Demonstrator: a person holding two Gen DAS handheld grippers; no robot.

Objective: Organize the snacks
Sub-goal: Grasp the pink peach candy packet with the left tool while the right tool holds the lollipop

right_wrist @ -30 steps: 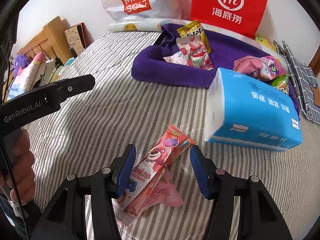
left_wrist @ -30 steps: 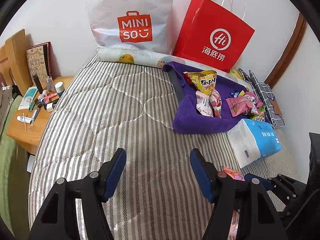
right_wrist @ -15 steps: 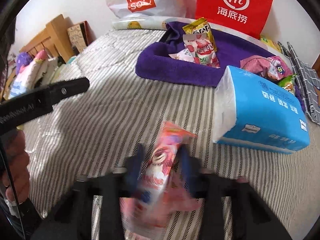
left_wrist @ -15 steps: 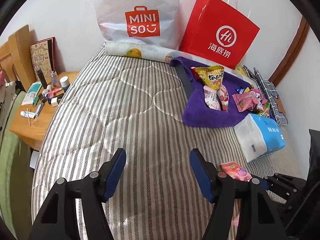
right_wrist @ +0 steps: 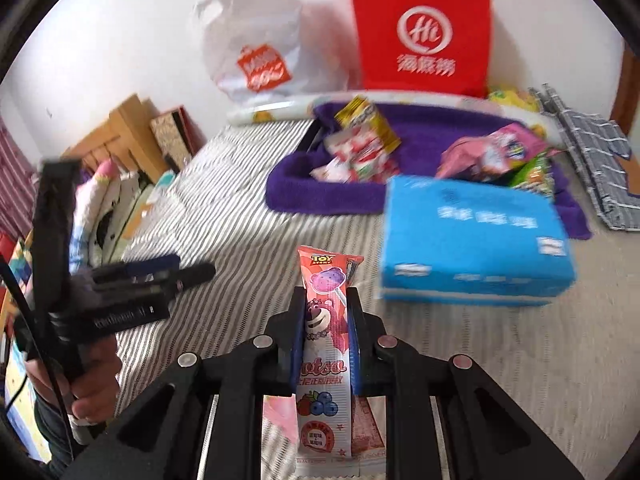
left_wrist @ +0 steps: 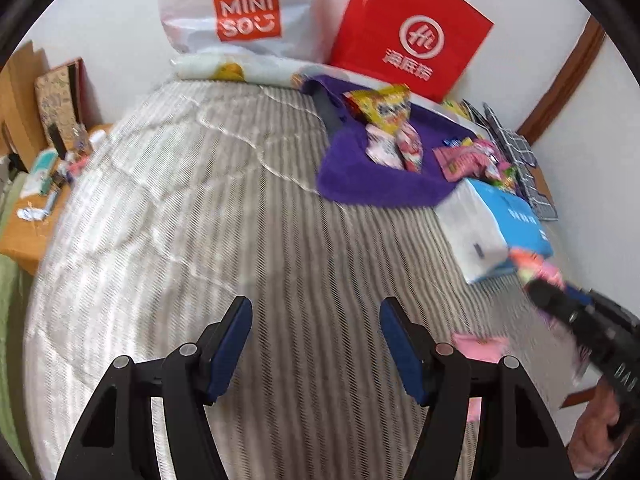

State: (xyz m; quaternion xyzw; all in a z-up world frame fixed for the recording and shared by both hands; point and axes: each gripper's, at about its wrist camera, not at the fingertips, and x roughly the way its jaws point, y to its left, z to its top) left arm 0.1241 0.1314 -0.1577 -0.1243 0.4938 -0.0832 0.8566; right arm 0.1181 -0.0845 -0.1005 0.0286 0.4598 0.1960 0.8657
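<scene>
My right gripper point(right_wrist: 325, 300) is shut on a long pink Lotso candy packet point(right_wrist: 323, 332), held upright above the striped bedspread point(right_wrist: 248, 240). In the left wrist view that gripper point(left_wrist: 548, 292) is blurred at the right, with the packet's tip point(left_wrist: 530, 260) sticking out. Another pink packet point(left_wrist: 480, 347) lies flat on the bed beneath it. My left gripper point(left_wrist: 316, 320) hangs open over bare bedspread with nothing between its fingers. Several snack bags point(left_wrist: 384, 116) lie on a purple towel point(left_wrist: 360, 184) at the far right of the bed.
A blue tissue pack point(right_wrist: 472, 232) sits just in front of the purple towel. A white Miniso bag point(left_wrist: 240, 12) and a red paper bag point(left_wrist: 412, 32) lean on the wall behind. A wooden nightstand point(left_wrist: 28, 236) with small items stands left of the bed.
My right gripper has closed on the Lotso packet and lifted it off the bed, leaving the other pink packet behind. The left gripper shifted slightly and stayed open.
</scene>
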